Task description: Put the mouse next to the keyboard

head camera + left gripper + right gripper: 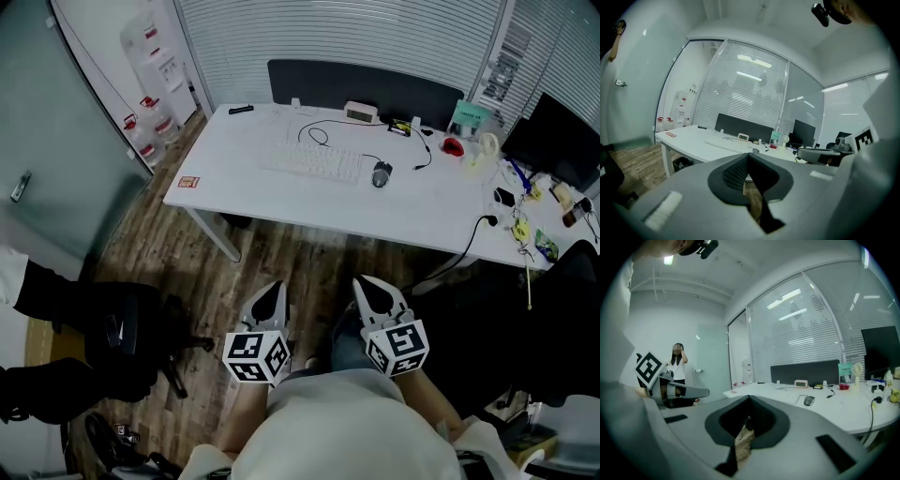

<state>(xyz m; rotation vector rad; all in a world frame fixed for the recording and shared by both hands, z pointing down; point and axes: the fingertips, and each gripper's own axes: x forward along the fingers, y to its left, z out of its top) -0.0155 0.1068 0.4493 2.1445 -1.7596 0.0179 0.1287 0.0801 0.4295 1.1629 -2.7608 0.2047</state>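
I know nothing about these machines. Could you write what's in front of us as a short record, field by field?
place: office, white desk ahead, wooden floor below
keyboard: lying on the desk
mouse: on the desk, just right of the keyboard, not touching it
left gripper: fingers together, nothing held, over the floor short of the desk
right gripper: fingers together, nothing held, beside the left gripper

Grey left tool (273,287) and right tool (366,282) bear black-white marker cubes (255,356).
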